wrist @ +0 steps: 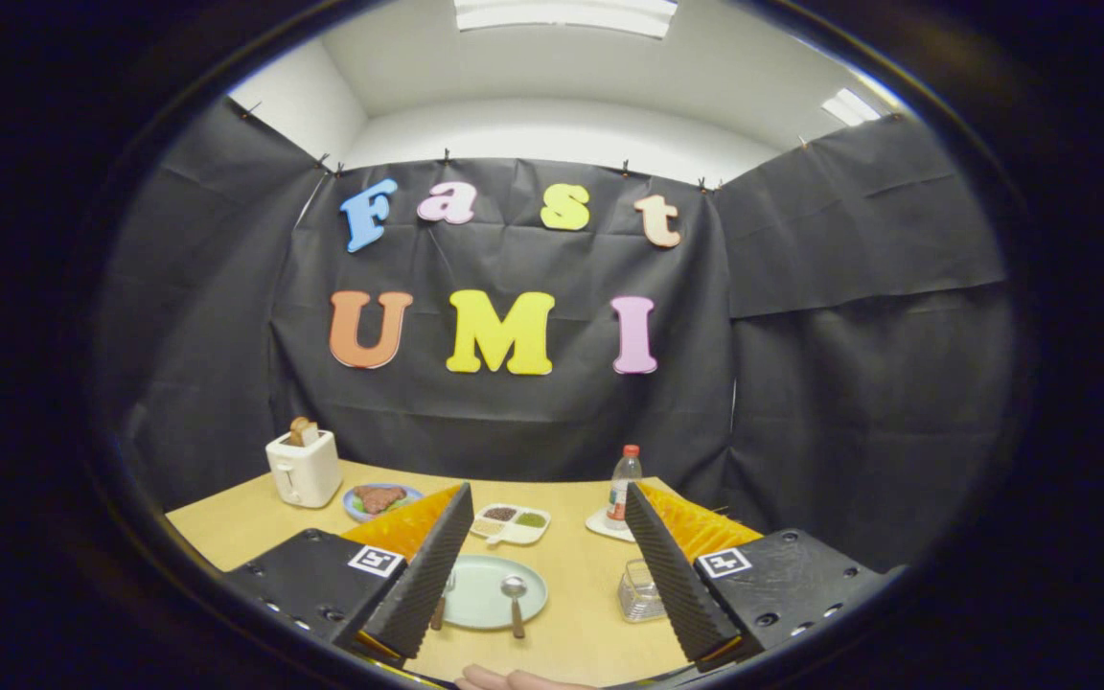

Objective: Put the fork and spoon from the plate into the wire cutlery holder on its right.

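A pale green plate (485,596) lies on the wooden table between my fingers, toward the left one. On it a spoon (515,600) with a brown handle rests near its right side. A fork (443,602) lies at the plate's left edge, partly hidden behind my left finger (427,565). The wire cutlery holder (640,590) stands to the right of the plate, right against my right finger (669,567). My gripper (546,556) hangs open above the table, with nothing held.
A white toaster (304,467) with bread stands at the far left. Beside it sits a blue plate of food (380,499). A white divided dish (511,523) lies beyond the green plate. A bottle (623,484) stands on a saucer at the far right. A hand (514,679) shows at the near edge.
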`<state>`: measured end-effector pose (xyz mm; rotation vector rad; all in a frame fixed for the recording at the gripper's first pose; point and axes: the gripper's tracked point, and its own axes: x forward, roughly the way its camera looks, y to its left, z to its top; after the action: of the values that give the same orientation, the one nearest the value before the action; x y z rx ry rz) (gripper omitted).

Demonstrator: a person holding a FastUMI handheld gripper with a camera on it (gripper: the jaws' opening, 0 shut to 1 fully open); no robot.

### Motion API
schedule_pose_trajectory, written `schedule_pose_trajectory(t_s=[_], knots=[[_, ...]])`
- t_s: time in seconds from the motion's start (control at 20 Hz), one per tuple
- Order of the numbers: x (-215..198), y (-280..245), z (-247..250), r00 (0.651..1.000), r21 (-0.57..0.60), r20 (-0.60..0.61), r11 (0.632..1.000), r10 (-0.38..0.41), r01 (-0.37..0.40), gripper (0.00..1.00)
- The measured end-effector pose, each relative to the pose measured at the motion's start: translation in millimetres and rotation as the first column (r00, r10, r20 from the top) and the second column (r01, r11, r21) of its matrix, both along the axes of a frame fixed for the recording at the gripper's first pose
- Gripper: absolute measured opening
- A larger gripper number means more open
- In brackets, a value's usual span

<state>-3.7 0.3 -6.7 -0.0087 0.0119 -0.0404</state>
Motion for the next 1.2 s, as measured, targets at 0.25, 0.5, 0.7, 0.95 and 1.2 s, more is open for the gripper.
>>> schedule_pose_trajectory(t_s=[0.25, 0.5, 0.7, 0.95, 1.2], knots=[[0.9, 1.3, -6.5, 1.0, 0.012, -0.02, 1.0, -0.018, 0.018, 0.95], [7.5, 3.1, -14.2, 0.999, -0.01, -0.053, 1.0, 0.001, -0.002, 0.95], [24.9, 9.8, -29.7, 0.994, -0.021, -0.111, 1.0, 0.008, -0.01, 0.95], [60.0, 11.3, -70.6, 0.97, 0.0, -0.243, 1.0, 0.02, -0.021, 0.95], [94.4, 13.8, -126.7, 0.917, 0.001, -0.398, 0.999, 0.036, -0.039, 0.96]])
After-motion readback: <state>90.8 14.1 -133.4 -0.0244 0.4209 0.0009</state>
